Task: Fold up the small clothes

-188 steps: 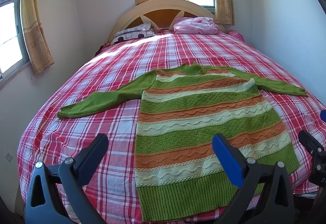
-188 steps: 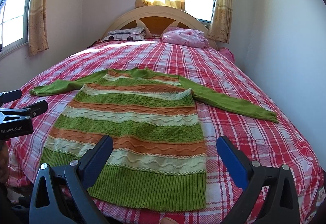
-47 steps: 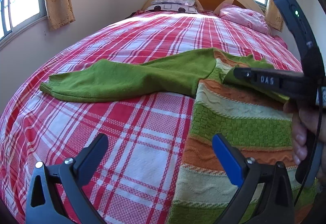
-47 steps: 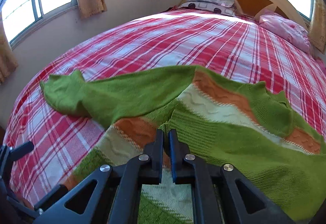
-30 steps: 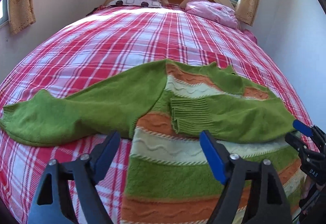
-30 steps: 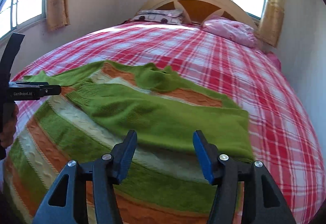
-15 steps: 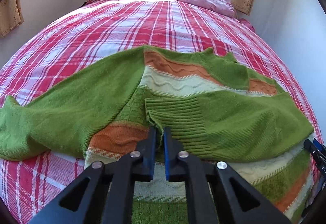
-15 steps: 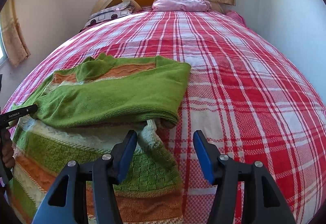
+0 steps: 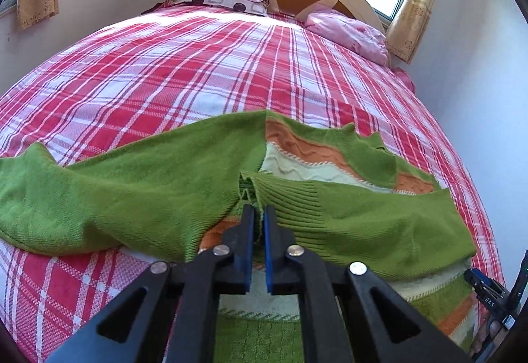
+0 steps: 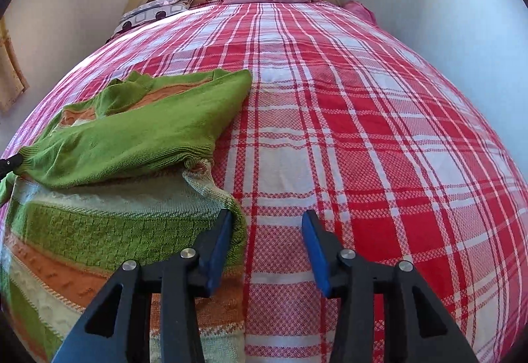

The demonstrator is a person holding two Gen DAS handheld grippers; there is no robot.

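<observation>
The left tool (image 9: 259, 218) is pressed together, pinching the ribbed cuff (image 9: 283, 198) of the striped sweater (image 9: 330, 165), whose sleeve lies folded across the body just ahead. The right tool (image 10: 265, 232) is spread over the bed (image 10: 363, 132), its left finger touching the sweater's edge.

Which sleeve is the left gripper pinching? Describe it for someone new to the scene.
On the red plaid bed lies a striped sweater. The folded sleeve lies across its chest, its ribbed cuff in the shut left gripper; the other sleeve lies spread out on the bed.
</observation>
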